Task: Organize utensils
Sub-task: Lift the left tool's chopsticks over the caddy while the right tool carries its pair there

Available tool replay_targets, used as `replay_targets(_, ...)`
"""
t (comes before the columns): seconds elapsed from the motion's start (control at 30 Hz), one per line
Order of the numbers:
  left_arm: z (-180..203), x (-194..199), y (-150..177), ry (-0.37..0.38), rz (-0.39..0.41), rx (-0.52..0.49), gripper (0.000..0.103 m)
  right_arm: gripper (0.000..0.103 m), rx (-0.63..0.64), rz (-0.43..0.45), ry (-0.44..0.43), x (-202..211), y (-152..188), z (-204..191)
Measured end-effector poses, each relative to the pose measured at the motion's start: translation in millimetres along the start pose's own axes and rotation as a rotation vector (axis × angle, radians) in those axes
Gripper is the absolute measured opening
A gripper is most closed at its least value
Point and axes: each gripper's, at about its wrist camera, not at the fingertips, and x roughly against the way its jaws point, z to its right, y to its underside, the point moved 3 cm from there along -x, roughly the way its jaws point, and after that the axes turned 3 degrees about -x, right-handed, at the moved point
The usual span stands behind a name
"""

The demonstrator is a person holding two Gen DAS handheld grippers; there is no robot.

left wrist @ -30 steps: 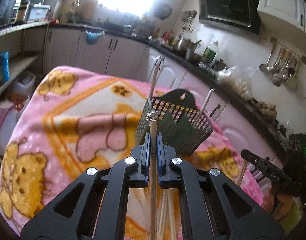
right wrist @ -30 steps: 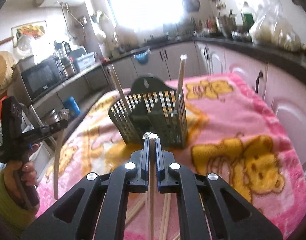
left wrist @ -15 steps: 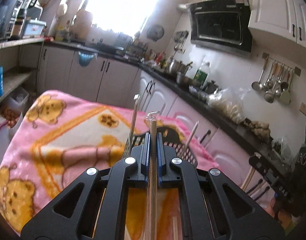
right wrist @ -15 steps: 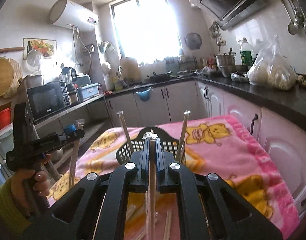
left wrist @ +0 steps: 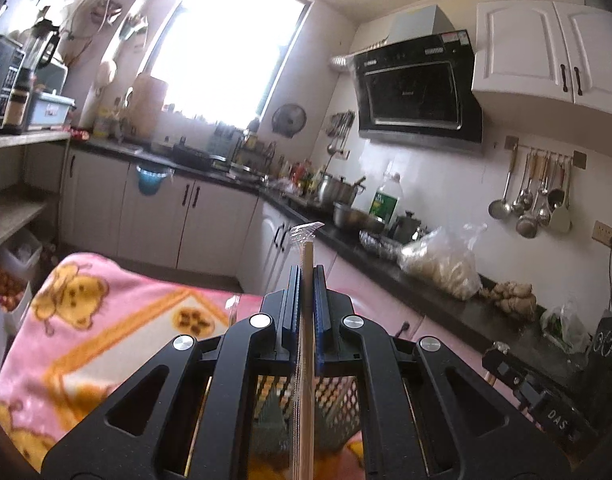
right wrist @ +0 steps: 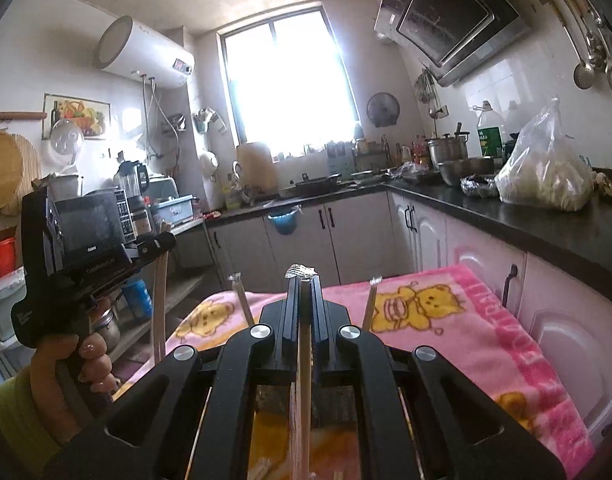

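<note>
My left gripper [left wrist: 306,276] is shut on a paper-wrapped wooden chopstick [left wrist: 307,254] that pokes up past the blue pads. Below it, mostly hidden by the gripper body, stands the dark slotted utensil basket [left wrist: 340,404] on a pink bear blanket [left wrist: 106,320]. My right gripper [right wrist: 304,284] is likewise shut on a wrapped chopstick [right wrist: 303,360]. Two more chopsticks [right wrist: 239,296] [right wrist: 371,300] stand up out of the basket [right wrist: 266,400] beneath it. In the right wrist view the left gripper [right wrist: 162,240] shows at the left in a hand, its chopstick [right wrist: 160,300] hanging down.
Loose chopsticks [right wrist: 262,468] lie on the blanket [right wrist: 486,340] near me. White cabinets and a dark counter [right wrist: 526,224] with a bulging plastic bag [right wrist: 546,176] run along the right. A shelf with a microwave [right wrist: 94,220] stands at the left. Ladles [left wrist: 538,200] hang on the wall.
Both grippers have risen and tipped upward, each still holding its chopstick. The basket has dropped from mid-view to behind the gripper bodies, and more of the kitchen walls shows.
</note>
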Motion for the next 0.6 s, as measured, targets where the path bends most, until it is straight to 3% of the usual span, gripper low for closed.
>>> replay_targets(0.6, -4, -54, -33, -0.066, 0.147, -0.053, 0.001, 0.005, -0.01, 0.119, 0.032, -49, -45, 13)
